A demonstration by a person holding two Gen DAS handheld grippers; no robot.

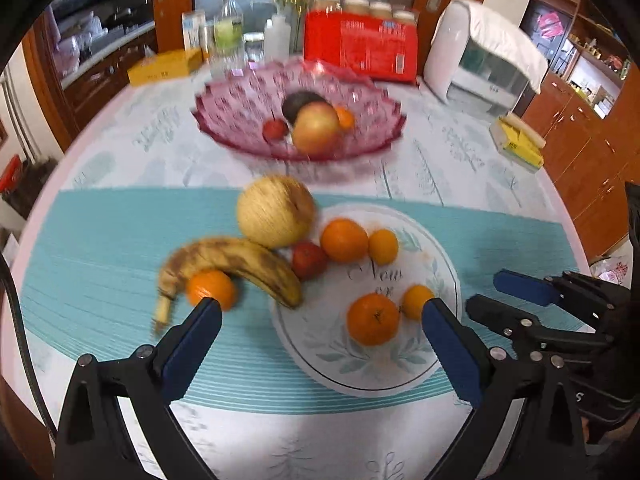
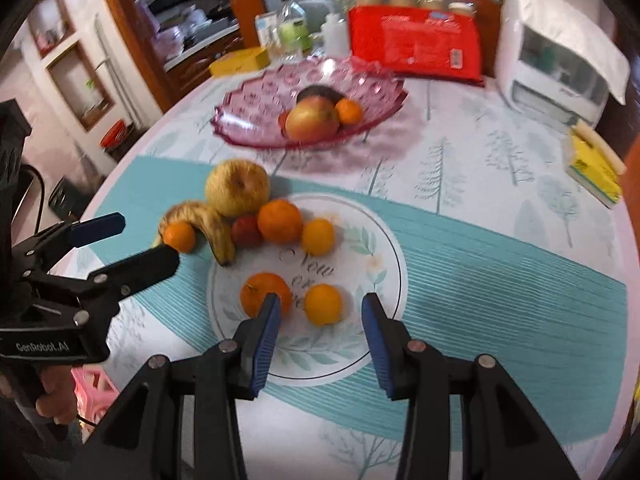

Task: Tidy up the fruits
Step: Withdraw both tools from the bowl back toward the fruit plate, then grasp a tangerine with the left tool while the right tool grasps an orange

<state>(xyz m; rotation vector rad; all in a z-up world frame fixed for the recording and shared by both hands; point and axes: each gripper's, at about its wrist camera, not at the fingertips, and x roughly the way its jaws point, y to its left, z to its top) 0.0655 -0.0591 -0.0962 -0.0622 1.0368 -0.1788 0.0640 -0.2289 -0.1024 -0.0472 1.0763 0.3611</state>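
A pink glass bowl at the back holds an apple, a dark fruit, a small red fruit and a small orange. In front, on the teal mat, lie a banana, a yellow pear, a red fruit and several oranges, some on a white round mat. My left gripper is open and empty, above the near fruits. My right gripper is open and empty, with a small yellow-orange fruit just beyond its fingertips.
A red package with jars, bottles, a yellow box and a white appliance stand at the table's back. A yellow-and-white box lies at the right. Wooden cabinets surround the table.
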